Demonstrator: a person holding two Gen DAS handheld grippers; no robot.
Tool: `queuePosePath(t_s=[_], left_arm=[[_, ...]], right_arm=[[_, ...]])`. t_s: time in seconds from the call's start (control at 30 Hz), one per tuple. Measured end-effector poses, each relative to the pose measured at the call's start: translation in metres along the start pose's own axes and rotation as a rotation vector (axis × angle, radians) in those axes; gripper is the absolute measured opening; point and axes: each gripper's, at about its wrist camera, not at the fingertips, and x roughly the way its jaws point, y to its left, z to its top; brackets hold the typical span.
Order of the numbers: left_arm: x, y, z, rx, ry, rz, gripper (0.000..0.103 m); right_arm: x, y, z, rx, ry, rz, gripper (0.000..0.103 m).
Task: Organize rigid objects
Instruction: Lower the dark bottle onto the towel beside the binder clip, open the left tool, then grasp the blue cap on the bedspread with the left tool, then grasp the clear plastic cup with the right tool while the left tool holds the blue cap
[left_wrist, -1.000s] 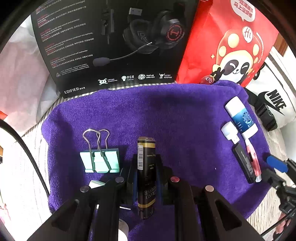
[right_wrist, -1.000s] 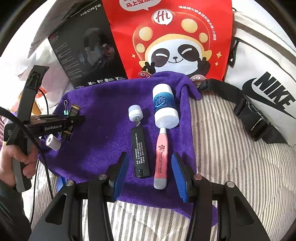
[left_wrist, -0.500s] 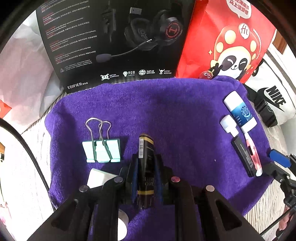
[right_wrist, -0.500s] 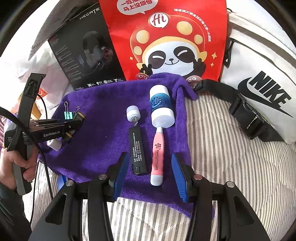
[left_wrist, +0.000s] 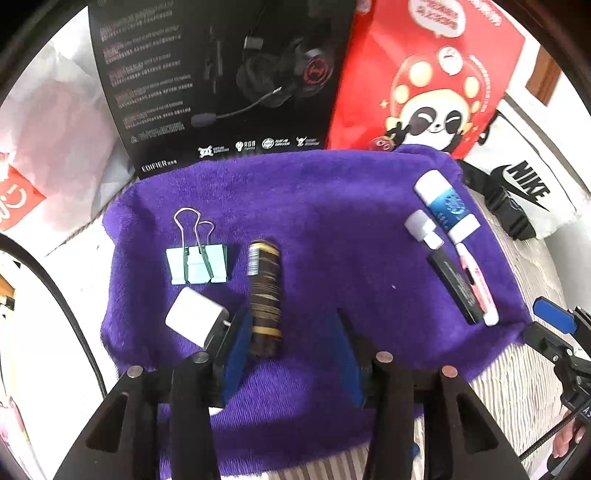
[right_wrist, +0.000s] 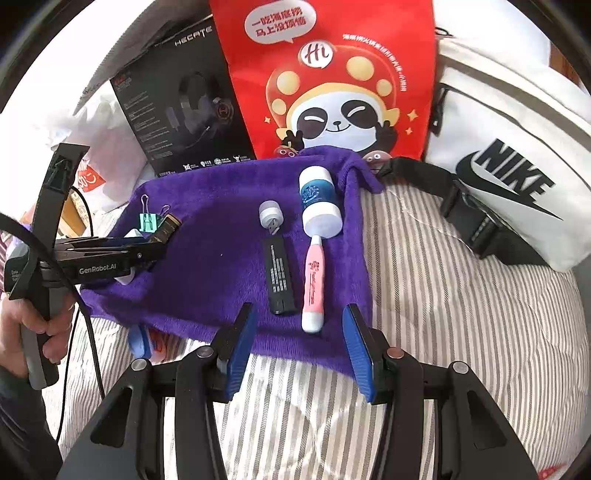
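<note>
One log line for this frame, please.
left gripper: open, brown tube lying free on purple towel | right gripper: open, empty, near pink pen

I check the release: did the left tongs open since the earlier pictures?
Yes. The left tongs now stand wide apart, and the dark tube lies free on the purple towel.

Left wrist view looking down close over purple towel (left_wrist: 332, 206), facing headset box (left_wrist: 221, 74). Right wrist view sitting back at towel's near right edge, facing red panda bag (right_wrist: 332, 92). Both sharing towel, box, bag.
</note>
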Motion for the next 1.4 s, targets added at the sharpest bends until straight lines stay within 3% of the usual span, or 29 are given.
queuePosePath(t_s=[0.37, 0.63, 0.9, 1.3, 1.4], left_arm=[[-0.044, -0.017, -0.042, 0.028, -0.055, -0.058, 0.044], [-0.037, -0.036, -0.072, 0.007, -0.027, -0.120, 0.045], [-0.013, -0.050, -0.070, -0.016, 0.028, -0.084, 0.047], [-0.015, -0.028, -0.076, -0.050, 0.030, -0.050, 0.047], [-0.011, -0.037, -0.076, -0.031, 0.037, -0.067, 0.030]], right_arm=[[-0.042, -0.002, -0.033, 0.030, -0.041, -0.020, 0.048], [-0.058, -0.003, -0.060, 0.058, -0.044, -0.018, 0.049], [-0.056, -0.004, -0.074, 0.058, -0.025, -0.007, 0.049], [-0.043, -0.008, -0.078, 0.069, -0.005, 0.014, 0.049], [-0.041, -0.007, -0.078, 0.065, 0.002, 0.016, 0.049]])
